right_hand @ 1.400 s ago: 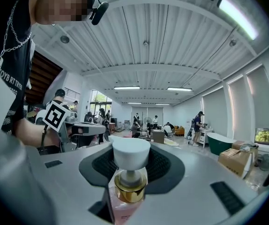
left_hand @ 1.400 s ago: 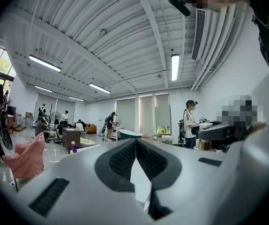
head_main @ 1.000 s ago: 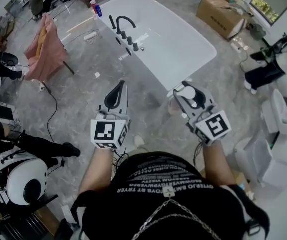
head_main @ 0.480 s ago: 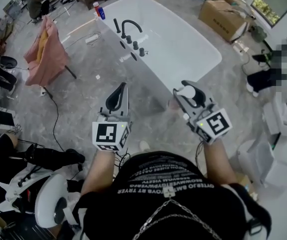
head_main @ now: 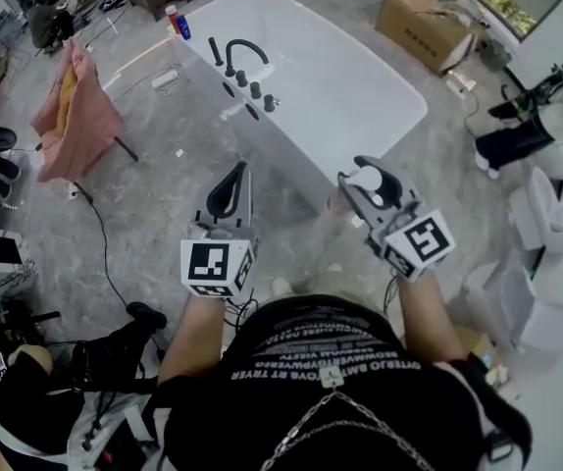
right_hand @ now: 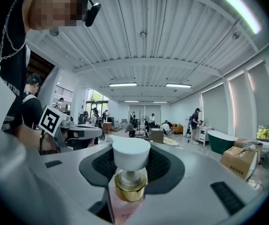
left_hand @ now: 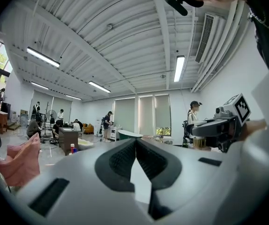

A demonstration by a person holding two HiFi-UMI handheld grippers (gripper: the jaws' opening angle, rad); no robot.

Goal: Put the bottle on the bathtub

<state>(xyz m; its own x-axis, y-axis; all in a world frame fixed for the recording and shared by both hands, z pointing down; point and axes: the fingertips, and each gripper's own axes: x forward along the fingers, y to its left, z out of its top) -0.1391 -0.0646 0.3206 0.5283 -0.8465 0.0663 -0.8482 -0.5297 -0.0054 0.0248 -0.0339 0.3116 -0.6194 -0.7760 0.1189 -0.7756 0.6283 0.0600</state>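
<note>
Far off to the left of the left claw, a pink cloth (head_main: 66,106) hangs over a dark-legged stand on the grey stone floor (head_main: 154,194). Now the left gripper (head_main: 238,169) itself: it's held out in front of the person, marker cube facing up. Its own view shows the left gripper (left_hand: 135,143) clenched, black ribbed pads pressed tip to tip with nothing between them.

Ahead of both claws, beyond their tips, lies the long white oval bathtub (head_main: 345,86), with a black curved faucet (head_main: 243,51) and a row of black knobs on the rim that sits forward and left of the left claw.

Over to the right gripper (head_main: 370,186), and here's the prize: a clear pink bottle with a gold collar and white pump cap (head_main: 367,178), cap uppermost. In its own view the right gripper (right_hand: 130,162) is clamped on that bottle (right_hand: 129,179), the black pads on either side of its neck. It's carried in the air, short of the tub's near end and not resting on it.

Ahead and to the right of this claw sits a brown cardboard box (head_main: 427,26).
</note>
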